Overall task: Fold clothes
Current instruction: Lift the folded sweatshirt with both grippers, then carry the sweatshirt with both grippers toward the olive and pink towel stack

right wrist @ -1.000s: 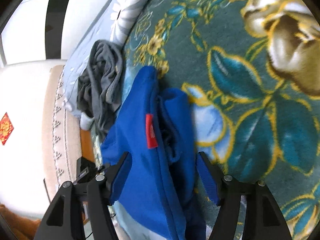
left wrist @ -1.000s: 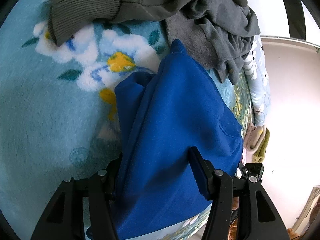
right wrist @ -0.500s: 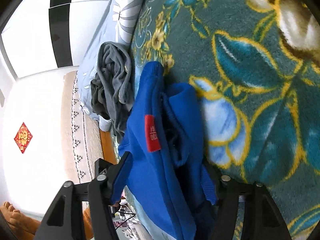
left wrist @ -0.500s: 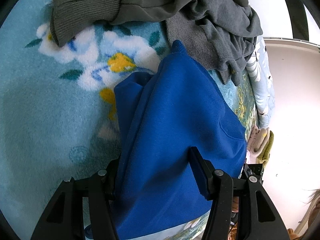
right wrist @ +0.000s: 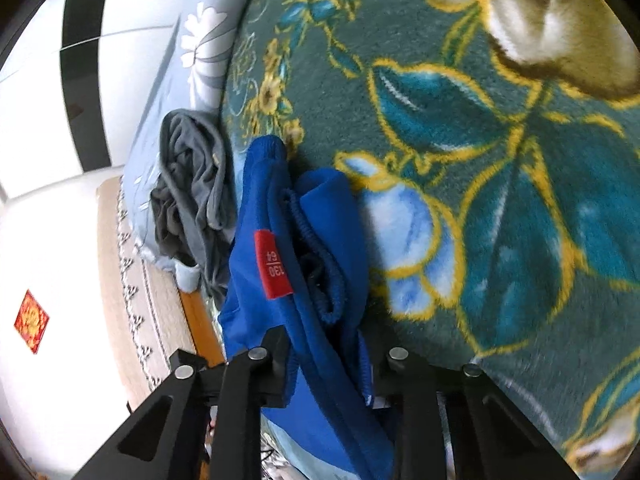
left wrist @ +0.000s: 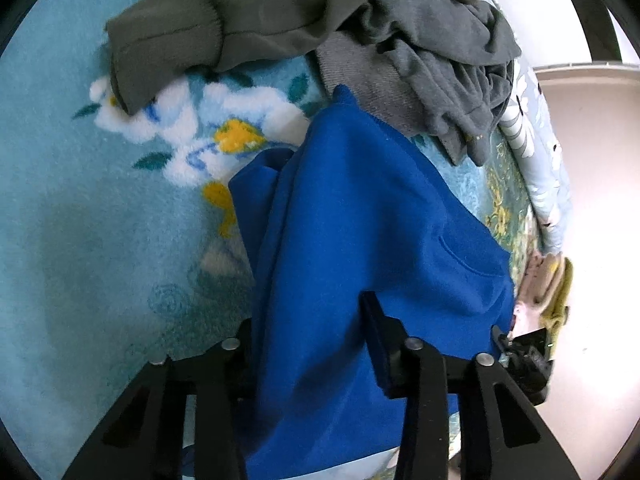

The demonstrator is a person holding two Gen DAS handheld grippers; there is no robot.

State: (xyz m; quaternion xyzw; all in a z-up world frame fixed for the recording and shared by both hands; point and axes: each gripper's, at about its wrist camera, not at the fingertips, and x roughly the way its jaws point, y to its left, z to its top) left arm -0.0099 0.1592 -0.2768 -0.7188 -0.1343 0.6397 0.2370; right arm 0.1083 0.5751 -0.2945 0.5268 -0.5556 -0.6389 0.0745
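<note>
Floral blanket [left wrist: 100,240] under blue garment [left wrist: 360,220], both hand-held grippers [left wrist: 308,332] [right wrist: 326,344] clamped on its fabric.

The left hand-held gripper [left wrist: 310,340] has its black fingers closed on blue cloth. The right hand-held gripper [right wrist: 328,356] likewise pinches cloth between narrowed fingers.

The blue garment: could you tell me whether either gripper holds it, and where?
Both grip the blue garment: the left gripper its near edge, the right gripper its ribbed waistband.
</note>
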